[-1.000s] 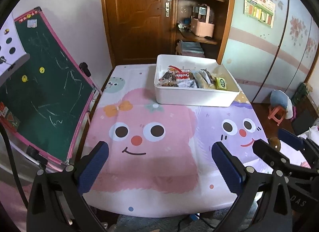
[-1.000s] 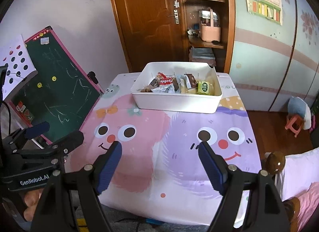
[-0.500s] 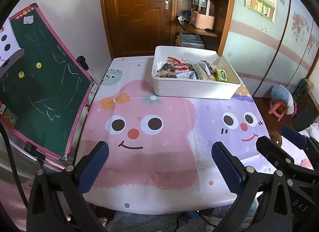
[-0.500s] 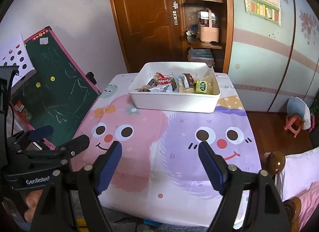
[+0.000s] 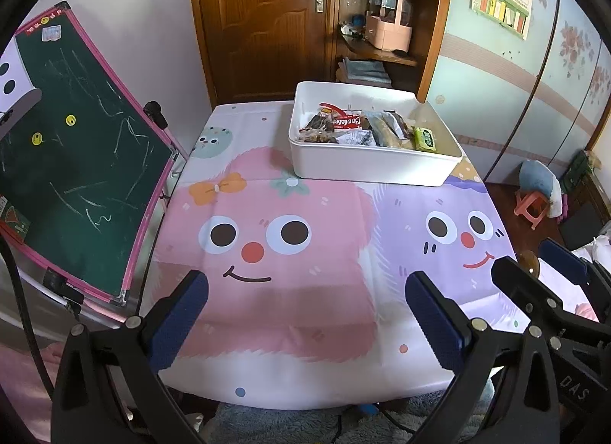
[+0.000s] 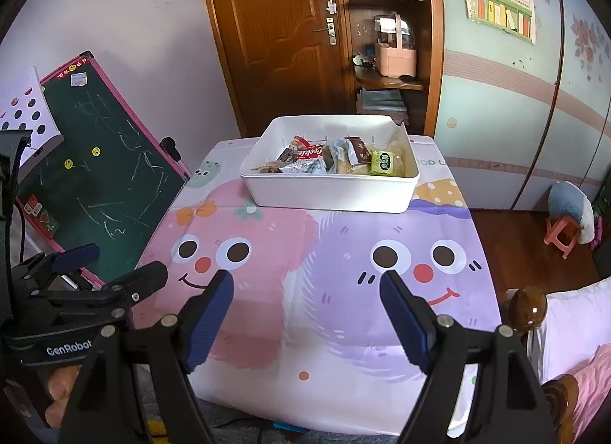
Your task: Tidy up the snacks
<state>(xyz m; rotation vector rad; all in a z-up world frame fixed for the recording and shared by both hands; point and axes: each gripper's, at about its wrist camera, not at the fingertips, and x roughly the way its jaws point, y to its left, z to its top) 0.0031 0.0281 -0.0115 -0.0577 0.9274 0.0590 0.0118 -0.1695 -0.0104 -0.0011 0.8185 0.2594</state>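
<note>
A white bin [image 5: 366, 170] [image 6: 328, 195] stands at the far side of the table and holds several snack packets, among them a red cookie pack [image 5: 345, 121] [image 6: 310, 151] and a green packet [image 5: 425, 139] [image 6: 383, 163]. My left gripper [image 5: 305, 314] is open and empty above the table's near edge. My right gripper [image 6: 305, 310] is open and empty, also near the front edge. Each gripper shows at the side of the other's view: the right one [image 5: 550, 291], the left one [image 6: 95, 276].
The table wears a pink and purple cartoon cloth [image 5: 290, 245] [image 6: 343, 253]. A green chalkboard [image 5: 72, 161] [image 6: 103, 176] leans at the left. A wooden door and corner shelf [image 5: 382, 23] stand behind. A bed post [image 6: 527, 306] and small stool [image 6: 563, 234] are at the right.
Both grippers have risen and pulled back a little, so the bin sits lower and farther in view. Both stay open and empty.
</note>
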